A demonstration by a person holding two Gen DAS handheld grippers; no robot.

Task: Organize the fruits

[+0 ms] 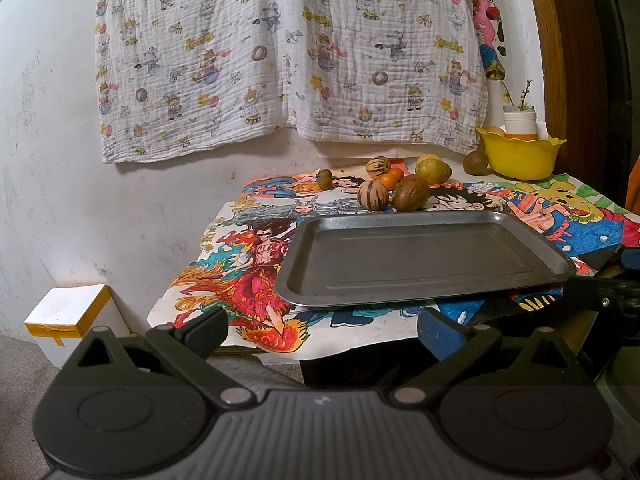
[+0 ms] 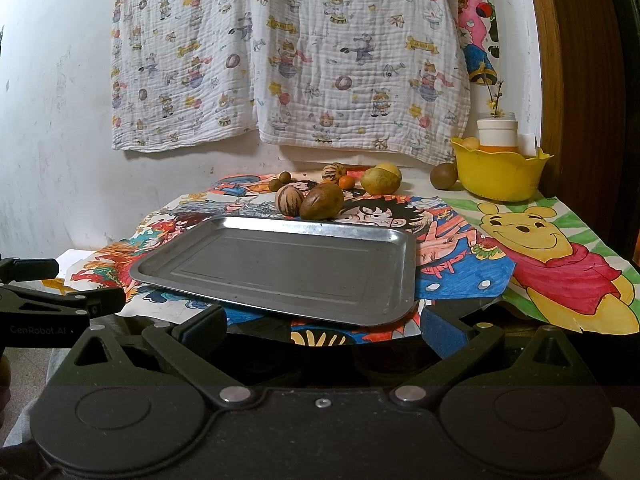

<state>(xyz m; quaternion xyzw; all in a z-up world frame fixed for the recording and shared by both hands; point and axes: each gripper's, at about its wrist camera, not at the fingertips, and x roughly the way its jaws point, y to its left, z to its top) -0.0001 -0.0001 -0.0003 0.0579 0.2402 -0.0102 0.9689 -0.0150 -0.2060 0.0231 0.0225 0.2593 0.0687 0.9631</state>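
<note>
Fruits (image 2: 320, 194), brown, striped, orange and yellow, cluster just beyond the rectangular steel tray (image 2: 288, 268); left gripper (image 1: 320, 332) and right gripper (image 2: 322, 330) hang wide apart, holding nothing.

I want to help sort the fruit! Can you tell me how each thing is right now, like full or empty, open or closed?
Metal tray: empty, flat on the table.
Yellow bowl: upright, holding a white jar and a fruit.
Brown oval fruit: loose on the table, behind the tray.
Striped round fruit: loose, beside the brown one.
Left claw: open, empty.
Right claw: open, empty.
</note>
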